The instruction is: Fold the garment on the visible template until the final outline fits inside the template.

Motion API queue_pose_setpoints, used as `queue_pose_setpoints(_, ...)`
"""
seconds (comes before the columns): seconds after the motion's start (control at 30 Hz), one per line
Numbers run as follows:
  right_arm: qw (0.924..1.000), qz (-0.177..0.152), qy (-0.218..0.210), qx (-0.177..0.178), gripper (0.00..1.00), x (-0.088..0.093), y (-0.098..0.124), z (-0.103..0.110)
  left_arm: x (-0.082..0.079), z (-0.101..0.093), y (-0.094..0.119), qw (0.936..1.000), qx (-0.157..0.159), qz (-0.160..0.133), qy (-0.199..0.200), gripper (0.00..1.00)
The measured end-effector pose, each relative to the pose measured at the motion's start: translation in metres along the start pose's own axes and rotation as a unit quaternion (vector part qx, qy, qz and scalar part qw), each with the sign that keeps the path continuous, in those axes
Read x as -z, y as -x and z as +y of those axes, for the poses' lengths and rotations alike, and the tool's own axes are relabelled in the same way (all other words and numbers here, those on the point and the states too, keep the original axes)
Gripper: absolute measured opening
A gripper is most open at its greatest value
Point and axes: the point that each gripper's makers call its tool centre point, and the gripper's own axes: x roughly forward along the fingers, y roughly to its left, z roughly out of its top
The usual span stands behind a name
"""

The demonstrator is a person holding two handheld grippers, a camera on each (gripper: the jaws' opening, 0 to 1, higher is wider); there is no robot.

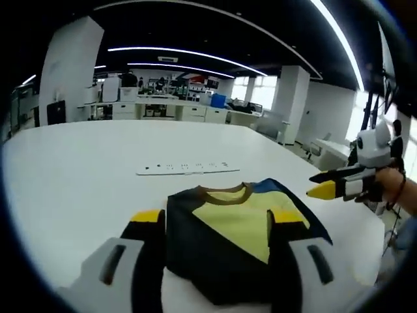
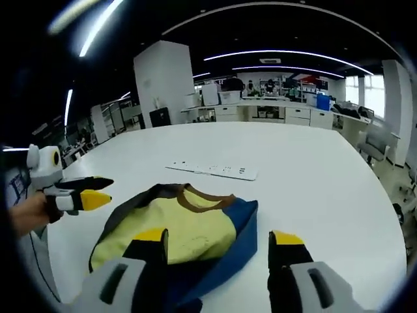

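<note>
Your left gripper (image 1: 218, 225) has its two black, yellow-tipped jaws spread wide apart, nothing between them, hovering over the near edge of the folded garment. In the left gripper view the left jaw tip sits just off the cloth's left edge and the right jaw crosses its right side. That garment, a yellow, navy and blue short-sleeved shirt with a brown collar (image 1: 234, 238), lies folded into a compact block on the broad white tabletop (image 1: 85, 176), collar facing away from you.

Your right gripper (image 2: 218, 244) is released too, jaws parted with open space between them. Its left jaw hangs over the yellow panel of the shirt (image 2: 189, 235), its right jaw over bare table (image 2: 319, 189) just past the blue edge. From this side the shirt looks bunched, blue fabric wrapping its right flank, dark fabric along the left.

Each gripper shows up in the other's view: the right one (image 1: 326, 186) comes in from the right edge of the left gripper view, held in your hand (image 1: 397, 189), beside the shirt's far right corner and apart from it; the left one (image 2: 91, 192) enters from the left in the right gripper view, near the shirt's left side.

Beyond the collar lies a flat, long white strip with small dark marks (image 1: 187, 169), well clear of the cloth. Farther back stand white pillars (image 1: 68, 72), desks and cabinets, under ceiling light strips.
</note>
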Motion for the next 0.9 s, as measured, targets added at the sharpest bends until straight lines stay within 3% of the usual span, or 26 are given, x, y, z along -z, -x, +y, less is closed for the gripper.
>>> queue_pose_setpoints(0.13,0.9999,0.002,0.0,-0.015,0.63,0.011,0.01,0.01,0.002,-0.013,0.011,0.9996,0.015,-0.009,-0.021,0.63)
queue_pose_setpoints(0.2,0.9996,-0.014,0.009,-0.022,0.63,0.013,0.013,0.014,0.008,-0.021,0.017,0.999,0.029,0.003,-0.034,0.63)
queue_pose_setpoints(0.3,0.9993,-0.004,0.005,-0.036,0.63,0.024,0.018,0.021,0.014,-0.03,0.025,0.9981,0.044,0.008,-0.043,0.63)
queue_pose_setpoints(0.43,0.9981,-0.008,0.022,-0.057,0.63,0.032,0.026,0.033,0.023,-0.041,0.039,0.9972,0.065,0.01,-0.035,0.62)
queue_pose_setpoints(0.7,0.9936,0.002,0.051,-0.1,0.62,0.054,0.039,0.058,0.045,-0.049,0.056,0.9963,0.074,0.029,-0.032,0.57)
queue_pose_setpoints(0.9,0.9886,0.008,0.092,-0.118,0.52,0.07,0.047,0.072,0.064,-0.061,0.066,0.9951,0.085,0.044,-0.024,0.52)
